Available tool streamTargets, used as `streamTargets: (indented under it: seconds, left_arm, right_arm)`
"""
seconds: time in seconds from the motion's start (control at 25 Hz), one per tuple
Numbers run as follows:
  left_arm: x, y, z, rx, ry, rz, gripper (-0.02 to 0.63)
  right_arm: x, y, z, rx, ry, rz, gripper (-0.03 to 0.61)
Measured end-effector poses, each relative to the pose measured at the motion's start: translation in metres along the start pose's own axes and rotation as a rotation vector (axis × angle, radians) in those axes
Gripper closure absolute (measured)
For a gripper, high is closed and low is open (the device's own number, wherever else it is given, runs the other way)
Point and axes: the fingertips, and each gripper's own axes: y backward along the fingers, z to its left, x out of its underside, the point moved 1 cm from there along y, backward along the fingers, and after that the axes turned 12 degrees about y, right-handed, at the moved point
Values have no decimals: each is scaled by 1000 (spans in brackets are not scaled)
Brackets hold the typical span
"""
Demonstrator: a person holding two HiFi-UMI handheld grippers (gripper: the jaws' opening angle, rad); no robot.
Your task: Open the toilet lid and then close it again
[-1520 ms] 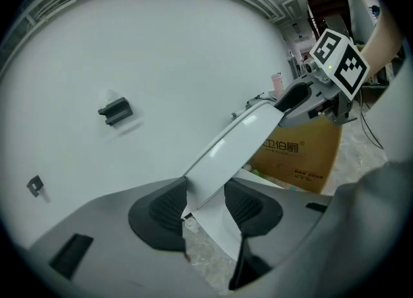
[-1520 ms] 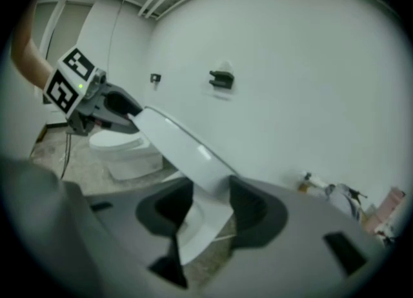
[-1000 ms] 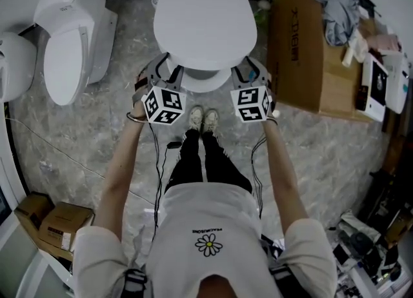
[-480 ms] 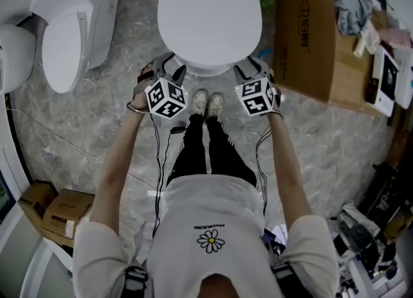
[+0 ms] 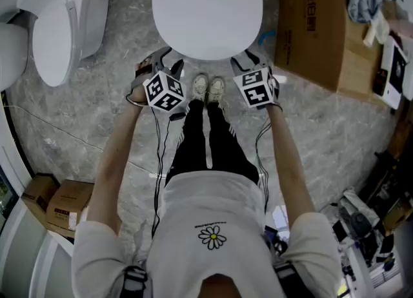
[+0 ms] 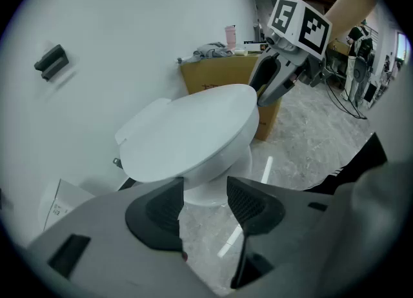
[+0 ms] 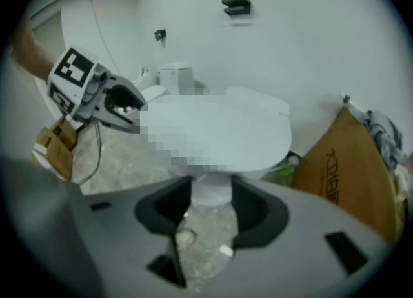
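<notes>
Two grippers, both mine, both released: left gripper [image 5: 169, 63] and right gripper [image 5: 246, 61] had their jaws apart with nothing between them. In the left gripper view the pads [image 6: 169, 208] framed only the toilet base and floor. The right gripper view showed the same, just bare floor in the gap.

The toilet lid [image 5: 206, 6] was down flat on the bowl, straight ahead of my shoes [image 5: 208, 88]. Its front edge sat between the two grippers, left one near the front-left curve, right one near the front-right. No contact that I could see on either side.

Handling guess: the lid looked like a rigid moulded plastic shell, glossy, so probably light but slick under rubber pads. It was hinged at the wall end, so it should swing and not lift free. The best hold looked like the front lip, where it overhung the bowl [image 6: 222, 161]. I would slip one jaw under and one on top, or hook it from below. Pinching the broad top face would likely just slide off.

Coming back down, I'd judge it could slam if let go early, so the grip should be kept until it was seated.

A cardboard box [image 5: 310, 26] stood close on the right and a second toilet [image 5: 58, 26] off to the left, neither in the swing path.
</notes>
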Motion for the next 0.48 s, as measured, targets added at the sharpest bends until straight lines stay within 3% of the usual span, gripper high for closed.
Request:
streamTargets:
  seconds: [0.48]
  left_arm:
    - [42,-43,-16,24,59,35,388]
  right_arm:
    - [34,-46,19,-64,-38,57,380]
